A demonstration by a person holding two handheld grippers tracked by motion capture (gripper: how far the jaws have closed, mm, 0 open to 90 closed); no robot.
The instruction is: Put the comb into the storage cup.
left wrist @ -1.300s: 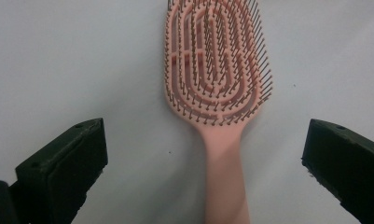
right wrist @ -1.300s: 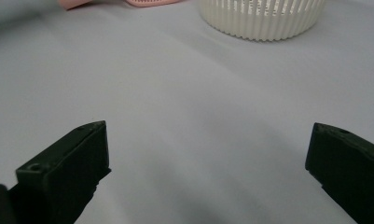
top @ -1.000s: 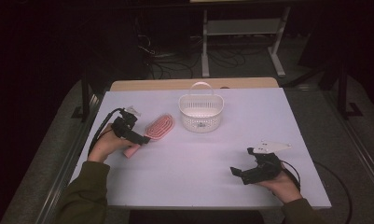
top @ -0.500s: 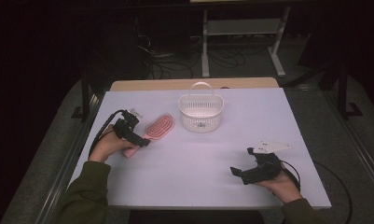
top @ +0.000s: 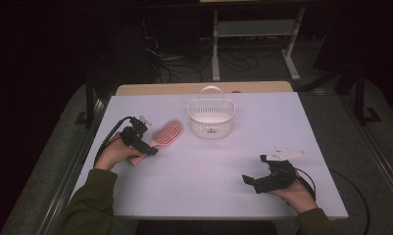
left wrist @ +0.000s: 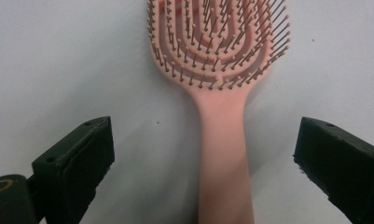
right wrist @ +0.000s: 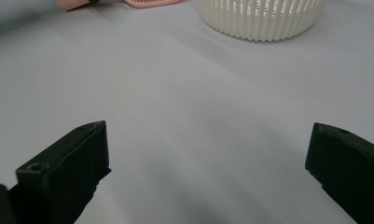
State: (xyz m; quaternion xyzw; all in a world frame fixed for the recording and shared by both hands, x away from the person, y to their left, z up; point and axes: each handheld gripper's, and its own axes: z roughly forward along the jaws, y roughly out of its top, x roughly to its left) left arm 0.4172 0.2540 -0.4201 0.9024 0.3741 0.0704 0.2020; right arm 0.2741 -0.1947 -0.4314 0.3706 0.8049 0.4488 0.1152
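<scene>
A pink hairbrush (top: 165,133) lies bristles up on the white table (top: 199,196), left of a white slatted basket (top: 211,117). My left gripper (top: 147,147) hovers over the brush handle, open. In the left gripper view the handle (left wrist: 223,154) runs up between the two wide-apart jaws, and the bristled head (left wrist: 217,37) fills the top. My right gripper (top: 249,182) rests low at the front right of the table, open and holding nothing. In the right gripper view the basket (right wrist: 259,16) stands far ahead and the brush (right wrist: 145,3) shows at the top edge.
The basket has a hoop handle (top: 211,90) and looks empty. A wooden strip (top: 204,88) runs along the table's far edge. Behind it are a metal stand (top: 253,34) and cables on a dark floor. Open table surface lies between the two grippers.
My left gripper has crept slightly forward and down over the brush handle. The right gripper, brush and basket have stayed put.
</scene>
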